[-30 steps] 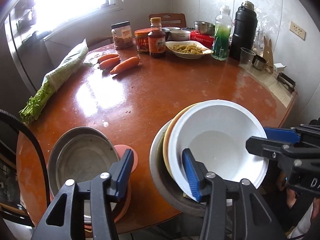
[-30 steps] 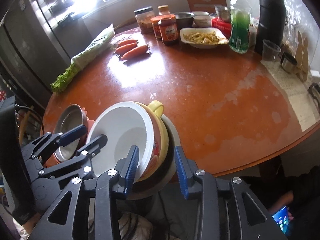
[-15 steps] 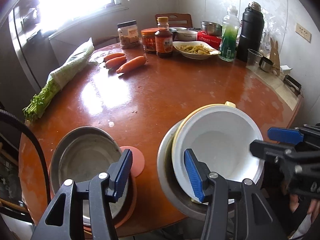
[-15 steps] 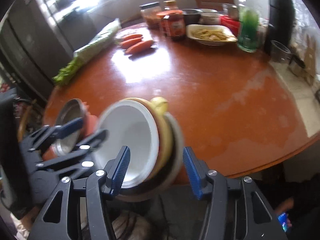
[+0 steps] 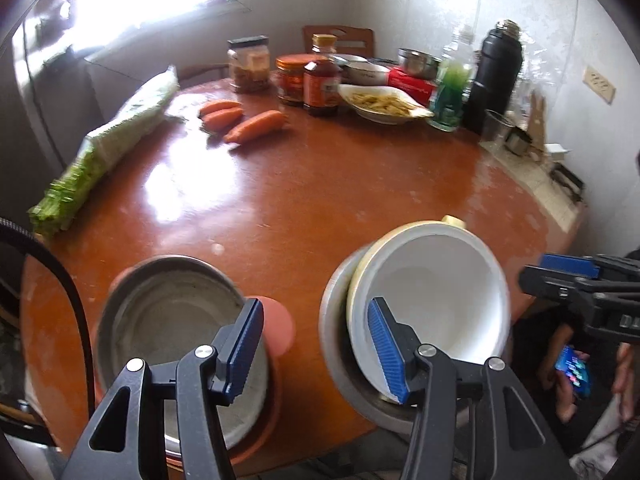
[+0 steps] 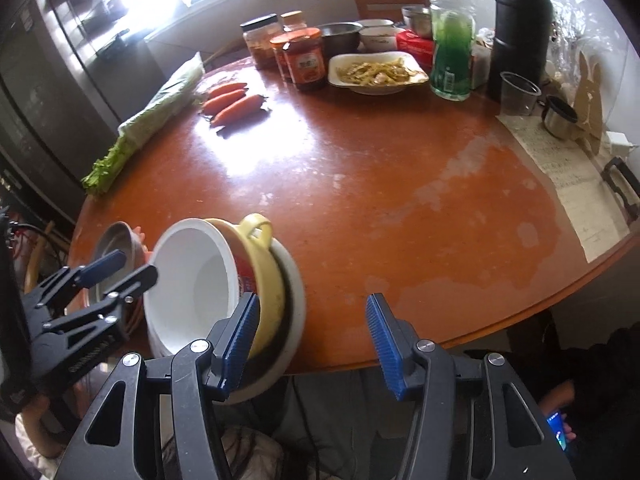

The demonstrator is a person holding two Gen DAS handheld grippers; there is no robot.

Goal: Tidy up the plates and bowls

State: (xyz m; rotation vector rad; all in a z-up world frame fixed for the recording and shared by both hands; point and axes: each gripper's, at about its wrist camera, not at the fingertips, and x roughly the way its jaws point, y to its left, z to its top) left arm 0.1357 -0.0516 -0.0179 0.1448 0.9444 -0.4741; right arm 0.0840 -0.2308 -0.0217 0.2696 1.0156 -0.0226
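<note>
A white bowl (image 5: 436, 292) sits tilted in a yellow handled bowl (image 6: 264, 280) on a grey plate (image 5: 340, 344) at the table's near edge; the stack also shows in the right wrist view (image 6: 192, 284). A metal bowl (image 5: 172, 320) rests on an orange plate (image 5: 276, 408) to its left. My left gripper (image 5: 316, 348) is open and empty, between the two stacks. My right gripper (image 6: 310, 344) is open and empty, just right of the bowl stack, its left finger beside the yellow bowl.
The round wooden table (image 6: 400, 184) carries carrots (image 6: 232, 104), bagged celery (image 6: 152, 116), jars (image 6: 304, 60), a dish of food (image 6: 376, 74), a green bottle (image 6: 452, 48), a black flask (image 6: 516, 24) and cups at the far side. A paper sheet (image 6: 576, 184) lies at right.
My right gripper has opened wide and drawn back to the right of the bowl stack. The left gripper has pulled back slightly and stays open.
</note>
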